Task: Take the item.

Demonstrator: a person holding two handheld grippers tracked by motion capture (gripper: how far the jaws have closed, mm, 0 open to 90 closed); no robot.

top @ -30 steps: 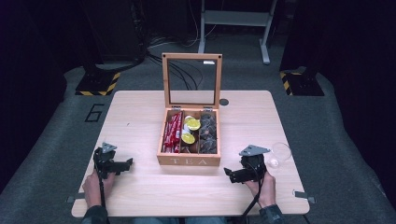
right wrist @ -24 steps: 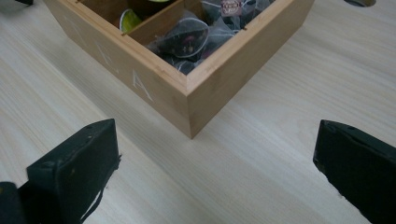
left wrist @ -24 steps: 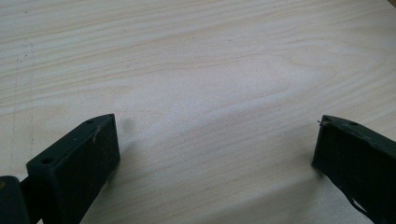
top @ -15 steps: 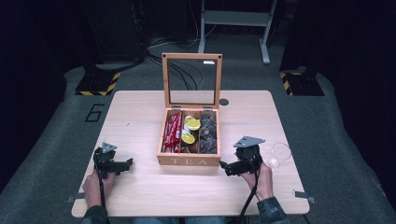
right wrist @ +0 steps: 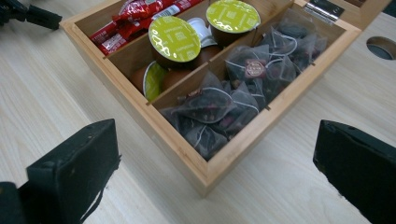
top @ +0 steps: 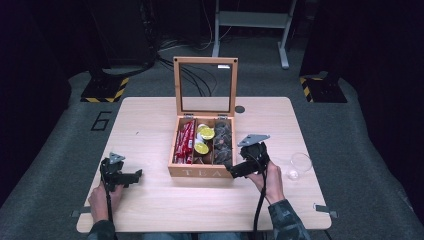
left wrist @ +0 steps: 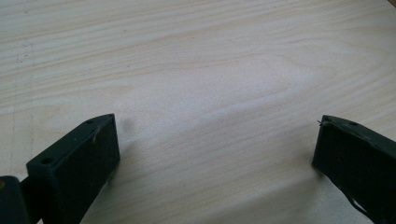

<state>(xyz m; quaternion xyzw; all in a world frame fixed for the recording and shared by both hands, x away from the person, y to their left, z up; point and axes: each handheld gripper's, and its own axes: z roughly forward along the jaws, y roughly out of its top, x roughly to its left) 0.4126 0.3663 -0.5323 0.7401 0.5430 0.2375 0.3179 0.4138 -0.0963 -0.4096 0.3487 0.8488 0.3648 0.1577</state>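
While lid stands upright, wooden tea box sits at mid-table, a little toward the person's side, "TEA" lettered on its near wall. Split into three lengthwise compartments: red packets in the left one, green-lidded capsules in the middle one, dark pyramid tea bags in the right one. Seen up close in the right gripper view: pyramid tea bags heaped in the nearest compartment, strings and a small round tag among them; green-lidded capsules beyond the divider, some upright, one tipped on its side; red packets at the far wall. Glass-paned lid hinged at the back edge, raised vertical.

Right gripper held just beside the box's front right corner, jaws spread wide with nothing between them, pointed toward the tea-bag compartment; corner of the tea box lies between the two black jaws in its own view. Right hand behind it, cable trailing to the table edge.

Small clear cup near the right edge of the table, apart from the box.

Left gripper well apart, near the front left, jaws likewise wide open and empty over bare wood of the table, held in the left hand.
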